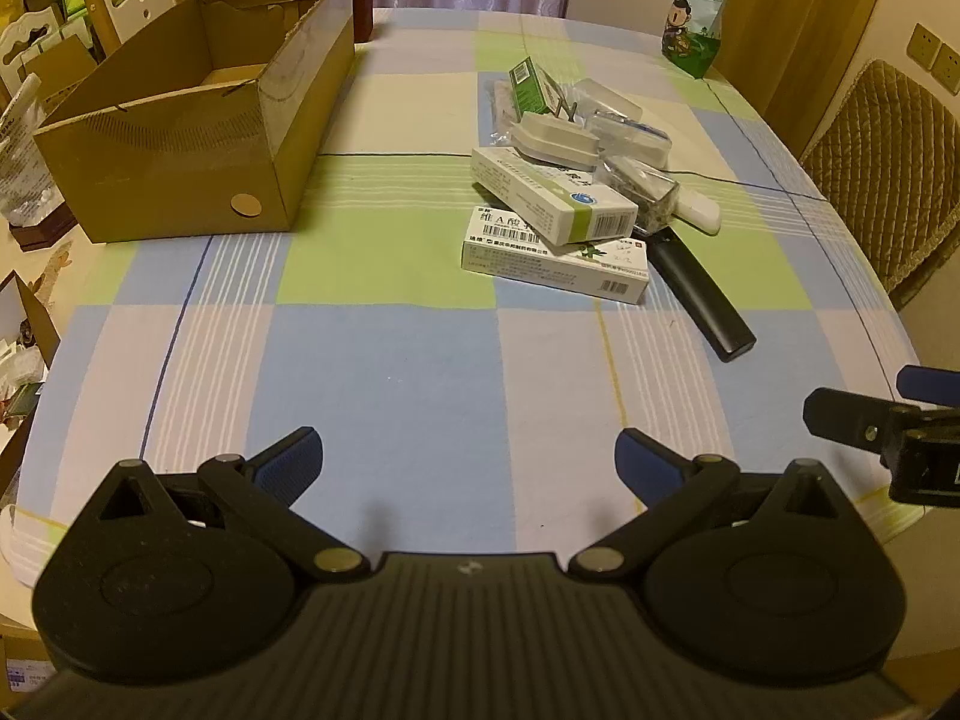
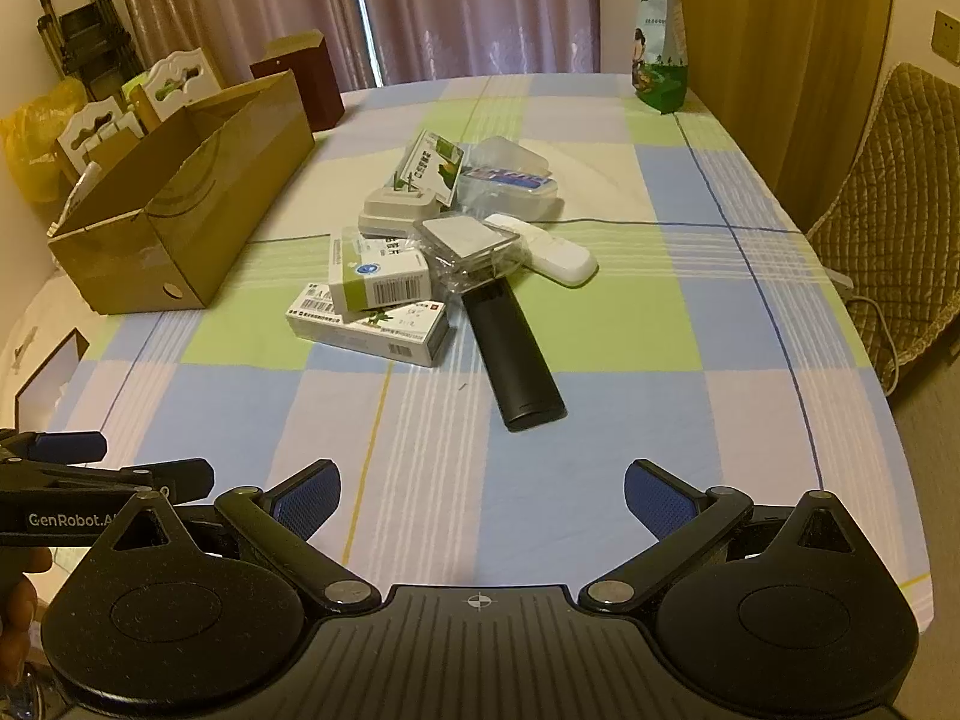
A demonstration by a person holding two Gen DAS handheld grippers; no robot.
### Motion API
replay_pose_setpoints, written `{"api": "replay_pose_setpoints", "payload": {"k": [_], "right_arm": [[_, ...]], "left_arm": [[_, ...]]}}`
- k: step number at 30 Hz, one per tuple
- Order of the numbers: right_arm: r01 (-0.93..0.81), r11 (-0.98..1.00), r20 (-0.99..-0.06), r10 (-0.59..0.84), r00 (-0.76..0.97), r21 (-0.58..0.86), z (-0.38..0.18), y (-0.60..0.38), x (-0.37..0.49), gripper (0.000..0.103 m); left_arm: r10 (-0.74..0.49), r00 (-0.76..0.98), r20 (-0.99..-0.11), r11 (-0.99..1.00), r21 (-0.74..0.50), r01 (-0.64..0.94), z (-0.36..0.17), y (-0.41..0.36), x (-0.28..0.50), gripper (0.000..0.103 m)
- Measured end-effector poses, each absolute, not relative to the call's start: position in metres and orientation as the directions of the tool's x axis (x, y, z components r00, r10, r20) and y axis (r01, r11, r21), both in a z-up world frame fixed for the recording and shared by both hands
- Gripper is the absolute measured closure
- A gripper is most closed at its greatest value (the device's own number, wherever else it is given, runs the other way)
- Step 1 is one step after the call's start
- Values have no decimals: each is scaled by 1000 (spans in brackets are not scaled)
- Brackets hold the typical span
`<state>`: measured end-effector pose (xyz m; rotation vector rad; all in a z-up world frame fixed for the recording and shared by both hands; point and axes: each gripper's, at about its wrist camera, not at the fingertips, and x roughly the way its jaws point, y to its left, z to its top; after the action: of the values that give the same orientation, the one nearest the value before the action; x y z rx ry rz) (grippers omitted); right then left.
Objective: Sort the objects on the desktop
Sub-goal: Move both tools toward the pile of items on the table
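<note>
1. Brown cardboard box on the left side of the table, top open. Only bare cardboard seen inside from the left wrist view; the inside mostly hidden from the right wrist view.
2. Pile of small things in the middle of the table, well apart from the box, none of them in the box.
3. In the pile: two white medicine boxes, the upper medicine box lying across the lower medicine box.
4. White plug on top, prongs pointing up, just beside a green packet.
5. Clear plastic case at the back, blue and white thing inside; too blurry to tell more.
6. Black remote sticking out toward the front, white remote beside it.
7. Tall green bag standing at the far edge of the table.
8. Left gripper low over the near edge of the table, jaws wide apart, nothing between them.
9. Right gripper the same: jaws wide apart, holding nothing, far from the pile.
</note>
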<state>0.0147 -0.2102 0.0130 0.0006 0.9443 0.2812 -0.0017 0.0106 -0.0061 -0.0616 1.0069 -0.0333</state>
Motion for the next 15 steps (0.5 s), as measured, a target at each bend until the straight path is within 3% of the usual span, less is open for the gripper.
{"api": "replay_pose_setpoints", "payload": {"k": [15], "right_arm": [[-207,974,-768,202,608,92,12,-203,16,0]], "left_arm": [[-131,542,-830,990,-139,26,-5,36,-3,1]]}}
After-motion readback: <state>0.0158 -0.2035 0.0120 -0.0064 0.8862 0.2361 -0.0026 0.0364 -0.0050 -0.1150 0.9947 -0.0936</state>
